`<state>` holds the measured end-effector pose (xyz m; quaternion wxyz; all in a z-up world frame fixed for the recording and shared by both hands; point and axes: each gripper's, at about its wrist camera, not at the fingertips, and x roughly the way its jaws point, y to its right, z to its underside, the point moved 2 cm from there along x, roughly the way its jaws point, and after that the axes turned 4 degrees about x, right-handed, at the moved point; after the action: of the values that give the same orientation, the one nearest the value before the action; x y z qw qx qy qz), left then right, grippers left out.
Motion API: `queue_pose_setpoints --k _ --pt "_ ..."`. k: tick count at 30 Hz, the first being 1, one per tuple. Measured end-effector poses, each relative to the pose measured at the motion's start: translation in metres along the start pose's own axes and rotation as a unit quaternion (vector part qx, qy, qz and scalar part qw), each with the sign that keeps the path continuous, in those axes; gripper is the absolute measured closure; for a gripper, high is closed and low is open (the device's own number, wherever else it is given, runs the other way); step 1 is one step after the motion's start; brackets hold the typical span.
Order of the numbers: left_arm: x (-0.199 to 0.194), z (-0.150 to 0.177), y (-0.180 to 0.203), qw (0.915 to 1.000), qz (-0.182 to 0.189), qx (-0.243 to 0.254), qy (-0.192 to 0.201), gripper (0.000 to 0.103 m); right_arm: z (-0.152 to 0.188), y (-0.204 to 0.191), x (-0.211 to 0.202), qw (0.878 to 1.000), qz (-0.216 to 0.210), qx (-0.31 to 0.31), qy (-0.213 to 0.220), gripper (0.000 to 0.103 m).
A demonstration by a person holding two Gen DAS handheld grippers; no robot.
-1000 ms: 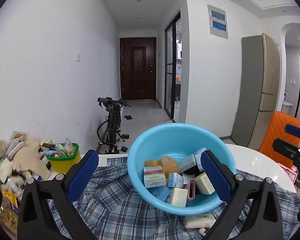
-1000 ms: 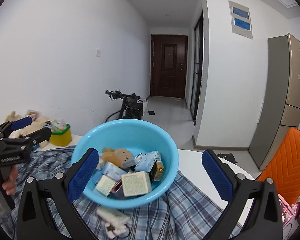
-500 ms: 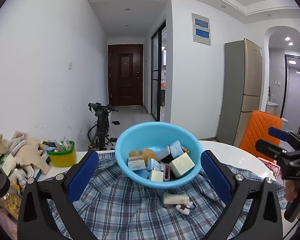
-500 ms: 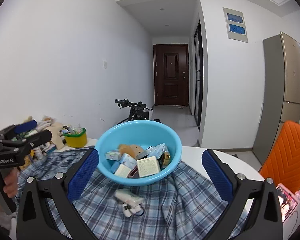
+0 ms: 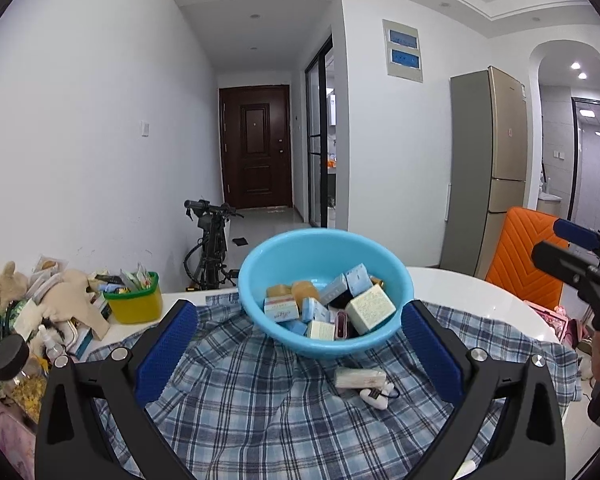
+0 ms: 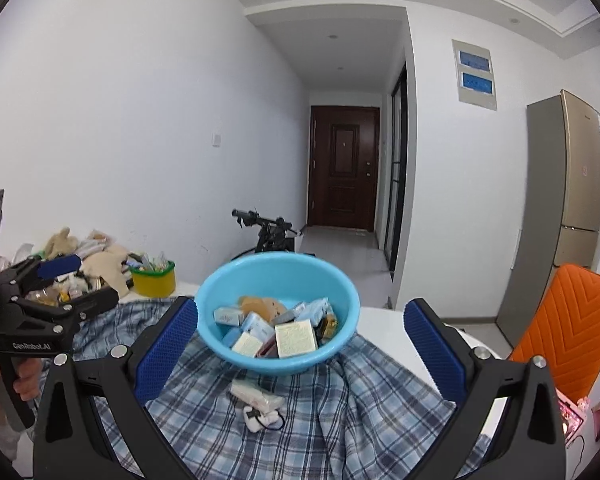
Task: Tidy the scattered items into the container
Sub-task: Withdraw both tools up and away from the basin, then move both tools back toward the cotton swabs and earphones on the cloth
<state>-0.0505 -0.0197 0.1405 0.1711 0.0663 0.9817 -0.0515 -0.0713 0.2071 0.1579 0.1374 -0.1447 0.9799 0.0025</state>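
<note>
the pale packet [image 5: 360, 377] lies crosswise on the plaid cloth [image 5: 236, 408], just before the blue bowl [image 5: 260, 264]. left gripper [image 5: 300, 352] and right gripper [image 6: 300, 350] both spread, empty; neither clearly nearer.

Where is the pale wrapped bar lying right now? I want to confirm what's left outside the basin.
In both wrist views the wrapped bar lies on the plaid cloth just in front of the blue basin, beside a small white gadget.

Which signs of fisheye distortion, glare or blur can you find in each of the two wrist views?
Left wrist view: black corners, the fridge bows, ceiling lights glare, and the bowl is sharp. Right wrist view: the same dark vignette, walls curve, the door is slightly soft, and the chair looks stretched at the edge.
</note>
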Motion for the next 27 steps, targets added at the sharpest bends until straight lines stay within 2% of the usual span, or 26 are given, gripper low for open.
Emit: queue_pose_setpoints --k 12,17,27 --pt "0.020 0.056 0.002 0.9981 0.009 -0.027 -0.055 0.000 0.055 0.002 0.006 0.999 0.034 0.010 -0.029 0.000" --pt "0.021 0.077 0.004 0.9969 0.008 -0.038 -0.069 0.000 0.079 0.005 0.012 0.997 0.018 0.032 -0.067 0.000" --pt "0.028 0.120 0.006 0.9912 0.013 -0.049 -0.122 0.000 0.125 0.011 0.013 0.992 0.026 0.047 -0.111 0.000"
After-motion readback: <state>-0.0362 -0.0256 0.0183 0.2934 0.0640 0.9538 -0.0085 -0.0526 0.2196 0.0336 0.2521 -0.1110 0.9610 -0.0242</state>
